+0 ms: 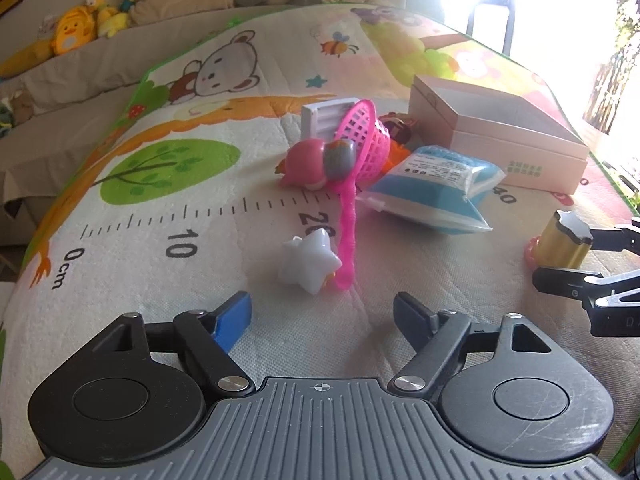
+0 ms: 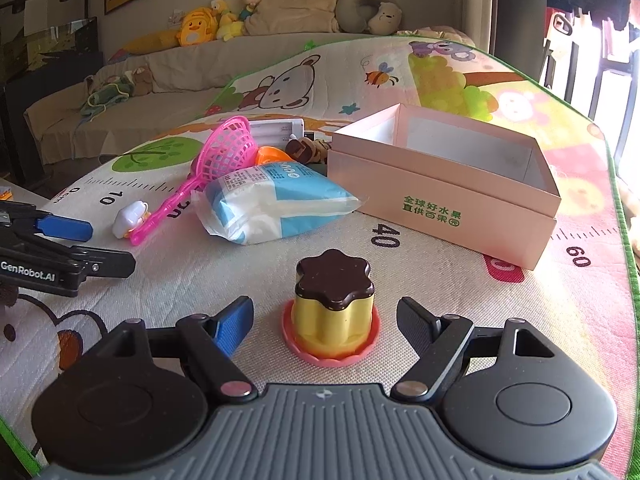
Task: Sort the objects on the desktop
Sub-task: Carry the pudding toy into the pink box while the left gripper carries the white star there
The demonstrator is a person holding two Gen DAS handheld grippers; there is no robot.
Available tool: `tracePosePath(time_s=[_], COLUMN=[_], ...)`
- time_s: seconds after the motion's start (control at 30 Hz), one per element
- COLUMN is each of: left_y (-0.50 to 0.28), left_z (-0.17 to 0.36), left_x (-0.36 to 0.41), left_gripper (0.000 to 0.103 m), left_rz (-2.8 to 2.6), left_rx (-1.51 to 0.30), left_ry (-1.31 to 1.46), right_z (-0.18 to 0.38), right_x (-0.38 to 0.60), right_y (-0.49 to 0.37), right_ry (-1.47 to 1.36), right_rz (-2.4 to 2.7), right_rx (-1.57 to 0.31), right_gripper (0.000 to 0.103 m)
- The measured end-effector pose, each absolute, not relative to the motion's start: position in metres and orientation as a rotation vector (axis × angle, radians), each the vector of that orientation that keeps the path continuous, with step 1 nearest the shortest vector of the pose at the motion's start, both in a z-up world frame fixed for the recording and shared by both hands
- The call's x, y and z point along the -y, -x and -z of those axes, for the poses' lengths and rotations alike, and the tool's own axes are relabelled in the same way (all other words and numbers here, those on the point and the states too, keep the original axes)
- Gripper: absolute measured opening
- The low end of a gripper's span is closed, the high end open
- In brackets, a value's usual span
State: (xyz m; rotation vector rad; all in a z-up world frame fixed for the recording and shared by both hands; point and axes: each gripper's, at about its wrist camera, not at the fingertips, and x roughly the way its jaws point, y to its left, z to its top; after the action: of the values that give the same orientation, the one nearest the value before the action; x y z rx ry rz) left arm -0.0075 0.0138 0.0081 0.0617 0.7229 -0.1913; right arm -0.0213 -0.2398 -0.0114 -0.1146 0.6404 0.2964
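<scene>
My left gripper [image 1: 322, 312] is open and empty, just short of a white star toy [image 1: 309, 266] on the play mat. A pink toy net [image 1: 362, 148] lies beside the star, next to a pink figure [image 1: 316, 162] and a blue-white packet [image 1: 434, 188]. My right gripper [image 2: 324, 316] is open, its fingers on either side of a yellow pudding toy [image 2: 334, 308] with a brown top on a pink base, not touching it. The pudding also shows in the left wrist view [image 1: 564, 242]. An open pink box [image 2: 444, 180] stands beyond it.
A white ribbed piece [image 1: 326, 118], an orange toy [image 2: 272, 156] and a brown toy [image 2: 306, 148] lie behind the net. The mat [image 2: 400, 80] has green edges at right and near left. A sofa with plush toys [image 2: 200, 26] stands behind.
</scene>
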Motion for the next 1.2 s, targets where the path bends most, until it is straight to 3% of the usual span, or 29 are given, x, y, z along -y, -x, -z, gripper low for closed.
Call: tracePosePath(time_s=[0.2,0.27,0.3,0.33,0.43,0.9,1.2], left_y=[-0.019,-0.022,-0.022,-0.021,-0.007,0.077,-0.004], left_z=[-0.008,-0.009,-0.009,-0.01,-0.017,-0.051,-0.111], left_x=[-0.008,-0.007,-0.007,-0.007,-0.008,0.015,0.111], left_gripper=[0.078,0.062,0.058,0.049,0.04,0.041,0.041], left_rz=[0.174,0.181,0.183,0.188,0.221,0.381,0.506], left_rx=[-0.723,-0.718,-0.714,-0.711,-0.677,-0.537,-0.336], left_ry=[-0.068,-0.074,-0.077,-0.078,-0.081,-0.181,-0.243], right_z=[0.013,0.012,0.01,0.01,0.006,-0.027,-0.113], right_x=[0.237,0.237,0.236,0.235,0.232,0.27,0.328], right_y=[0.015,0.014,0.013,0.013,0.011,0.059,0.019], right_ry=[0.113,0.112,0.116,0.122,0.146,0.124,0.034], right_rz=[-0.308,-0.309,-0.312,-0.318,-0.313,-0.36,-0.25], right_rx=[-0.67,-0.661,-0.653,-0.651,-0.658,-0.662,-0.482], right_gripper=[0.079,0.079,0.073,0.059,0.043,0.043,0.043])
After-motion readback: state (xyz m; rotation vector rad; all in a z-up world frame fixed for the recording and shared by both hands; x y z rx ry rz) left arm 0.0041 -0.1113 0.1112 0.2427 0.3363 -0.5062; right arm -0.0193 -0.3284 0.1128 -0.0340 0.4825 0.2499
